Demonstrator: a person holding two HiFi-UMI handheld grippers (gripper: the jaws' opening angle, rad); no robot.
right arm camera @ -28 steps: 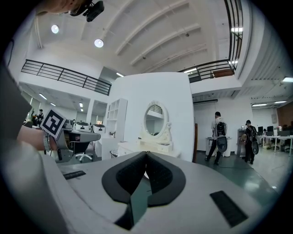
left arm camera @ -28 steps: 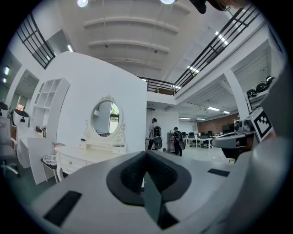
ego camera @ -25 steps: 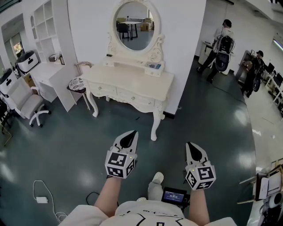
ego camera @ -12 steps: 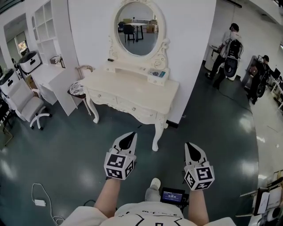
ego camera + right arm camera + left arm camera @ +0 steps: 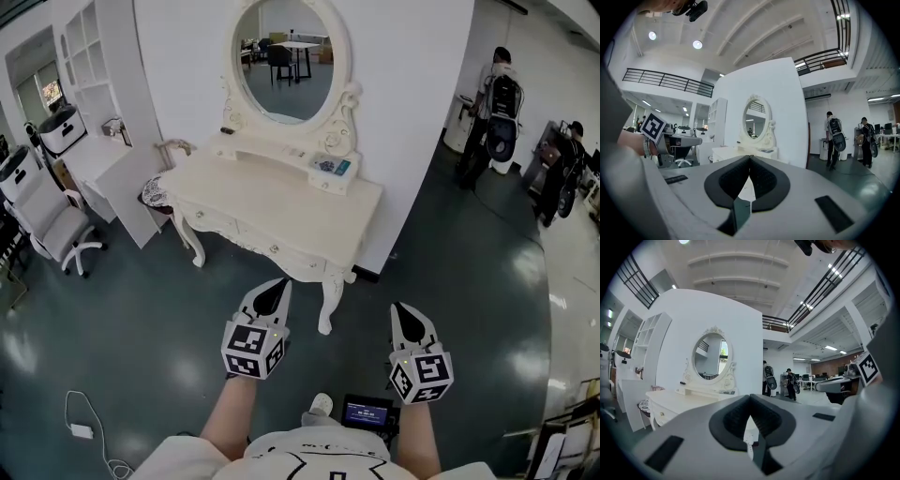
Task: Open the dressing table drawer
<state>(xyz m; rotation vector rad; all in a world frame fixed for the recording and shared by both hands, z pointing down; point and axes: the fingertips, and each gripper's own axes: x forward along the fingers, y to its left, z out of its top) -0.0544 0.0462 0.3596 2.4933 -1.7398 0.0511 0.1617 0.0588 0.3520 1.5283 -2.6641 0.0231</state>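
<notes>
Left gripper: we hold it level, pointing at the table, with its fingers together and nothing between them.
Right gripper: we hold it level beside the left one. Its fingers are pressed together too, with nothing between them.
Dressing table: cream-white with carved legs, it stands against the white wall ahead of us. It is set at an angle, with its right corner nearest.
Drawer fronts: they run along the near edge under the top, each with small knobs, and sit flush with the frame. Both grippers are well apart from them.
In the way: dark glossy floor lies between us and the table front. The table's near right leg stands just beyond the grippers, between the two.
On the table: an oval mirror in a carved frame rises at the far side. A small blue-and-dark item lies on the raised shelf to its right.
Left side: a round stool is tucked at the table's left end. Farther left are a white desk and a white office chair.
Right side: two people stand far off beyond the wall.
Near us: a white cable with an adapter lies on the floor at the left.
</notes>
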